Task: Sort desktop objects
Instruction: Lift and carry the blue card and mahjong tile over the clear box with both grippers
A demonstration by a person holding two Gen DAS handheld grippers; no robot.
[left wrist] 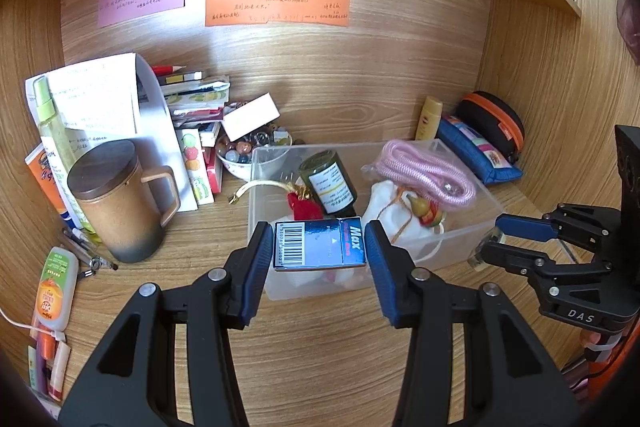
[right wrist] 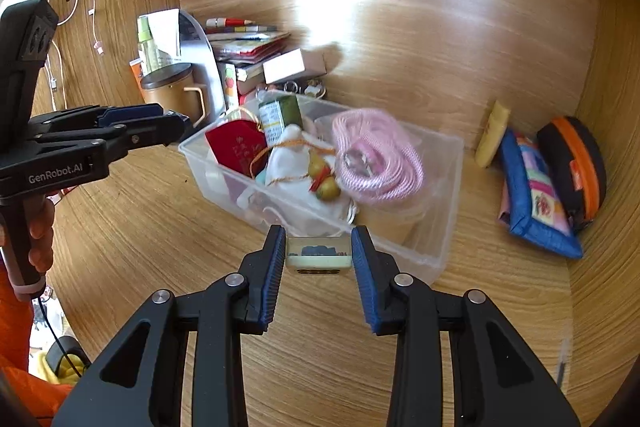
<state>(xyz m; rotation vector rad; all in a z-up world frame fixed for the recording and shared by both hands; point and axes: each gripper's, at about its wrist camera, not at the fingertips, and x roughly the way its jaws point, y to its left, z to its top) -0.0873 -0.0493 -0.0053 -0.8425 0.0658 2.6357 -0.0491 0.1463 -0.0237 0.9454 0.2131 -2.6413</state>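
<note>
The left claw [left wrist: 319, 247] pinches a dark blue box [left wrist: 320, 243] between its blue pads, holding it over the near edge of the clear bin [left wrist: 472, 223] on the table [left wrist: 312, 339]. The box shows a barcode and the word "Max" on a red strip. The right claw [right wrist: 319, 255] clamps a small pale case [right wrist: 319, 254] just beside the bin's near wall. "GenRobot.AI" is printed on the left claw's body, "DAS" on the right's. In the bin lie a pink cord [right wrist: 376, 159], a green bottle [left wrist: 328, 183] with a white label and a red pouch [right wrist: 240, 147].
</note>
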